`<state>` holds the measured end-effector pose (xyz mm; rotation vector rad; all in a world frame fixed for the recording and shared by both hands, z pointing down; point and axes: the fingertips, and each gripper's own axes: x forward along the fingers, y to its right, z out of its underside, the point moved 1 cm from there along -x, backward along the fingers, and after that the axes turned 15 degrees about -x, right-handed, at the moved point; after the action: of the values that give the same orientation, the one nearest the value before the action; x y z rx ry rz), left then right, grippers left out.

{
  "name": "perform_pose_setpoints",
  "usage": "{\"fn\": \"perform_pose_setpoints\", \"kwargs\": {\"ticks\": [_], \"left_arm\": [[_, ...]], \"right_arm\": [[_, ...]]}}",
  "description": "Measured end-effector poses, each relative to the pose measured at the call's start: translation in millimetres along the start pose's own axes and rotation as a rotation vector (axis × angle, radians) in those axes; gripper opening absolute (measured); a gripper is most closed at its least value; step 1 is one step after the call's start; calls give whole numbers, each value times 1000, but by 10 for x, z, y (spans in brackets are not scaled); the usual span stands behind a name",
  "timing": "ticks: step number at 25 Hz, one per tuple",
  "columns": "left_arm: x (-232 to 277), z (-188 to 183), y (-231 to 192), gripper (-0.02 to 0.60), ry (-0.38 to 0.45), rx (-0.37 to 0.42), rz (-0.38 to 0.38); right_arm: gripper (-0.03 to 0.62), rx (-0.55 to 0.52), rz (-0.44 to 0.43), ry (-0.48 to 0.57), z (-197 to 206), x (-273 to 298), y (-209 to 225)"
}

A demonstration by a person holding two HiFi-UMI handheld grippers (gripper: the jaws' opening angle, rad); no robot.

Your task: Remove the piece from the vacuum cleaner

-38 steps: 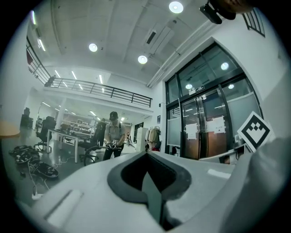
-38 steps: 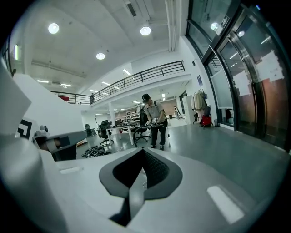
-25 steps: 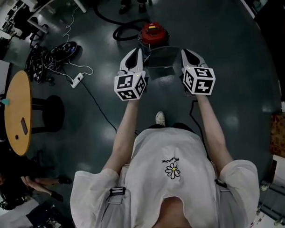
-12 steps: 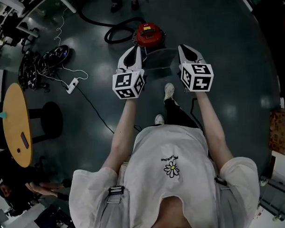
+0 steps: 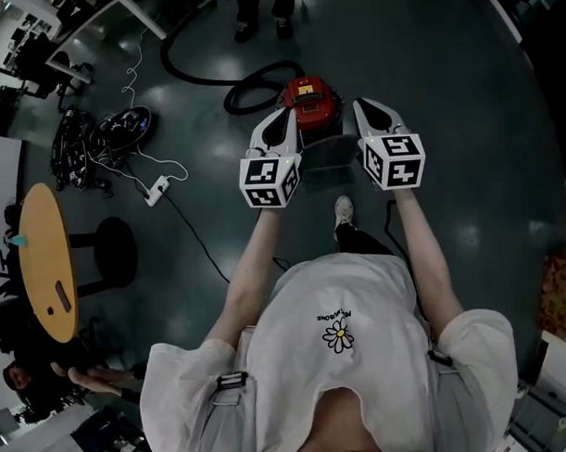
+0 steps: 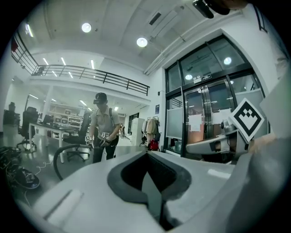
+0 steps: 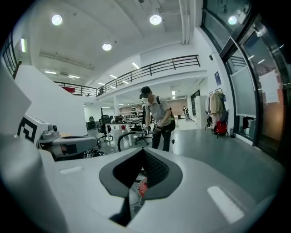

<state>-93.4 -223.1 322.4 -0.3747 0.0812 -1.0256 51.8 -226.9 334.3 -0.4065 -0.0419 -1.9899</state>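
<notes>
- Dark glossy floor (image 5: 466,168) on all sides, well below both grippers; round wooden table (image 5: 45,257) far off to the left, with no visible part in the task.
- Red vacuum cleaner (image 5: 308,97) down on that floor, ahead of the feet, with its black hose (image 5: 199,75) curling away toward the upper left.
- Pale see-through piece (image 5: 324,152) spanning the gap between the two grippers, nearer the body than the vacuum cleaner in the head view. Looks raised clear of the machine, so the removal itself reads as done or very nearly done. Impossible to tell from above whether touching the red body or apart from it.
- Left gripper (image 5: 285,117): tips together and nothing between them in its own view; set against the piece's left edge.
- Right gripper (image 5: 364,108): likewise pinched closed and empty, with only a sliver of red (image 7: 142,186) glimpsed through the hollow behind the tips; set against the piece's right edge.
- Judging from that: apparently carried by pressure between the outer sides of the two grippers, not inside either pair of jaws. Likely a slippery hold, with any easing apart risking a drop onto the machine below.
- Probably left to do: carrying the piece away from the vacuum cleaner and setting it down somewhere; no obvious spot for it nearby.
- White power strip (image 5: 156,190) with its thin cable lying on the floor to the left, well apart from the work.
</notes>
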Motion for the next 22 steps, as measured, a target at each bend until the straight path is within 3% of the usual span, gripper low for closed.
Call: {"fn": "perform_pose_setpoints", "kwargs": {"ticks": [7, 14, 19, 22], "left_arm": [[747, 28, -332, 0, -15, 9, -43], [1203, 285, -670, 0, -113, 22, -50], [1703, 986, -1135, 0, -225, 101, -52], [2005, 1510, -1434, 0, -289, 95, -56]], "right_arm": [[26, 11, -70, -24, 177, 722, 374], [26, -92, -138, -81, 340, 1196, 485], [26, -117, -166, -122, 830, 1690, 597], [26, -138, -163, -148, 1279, 1984, 637]]}}
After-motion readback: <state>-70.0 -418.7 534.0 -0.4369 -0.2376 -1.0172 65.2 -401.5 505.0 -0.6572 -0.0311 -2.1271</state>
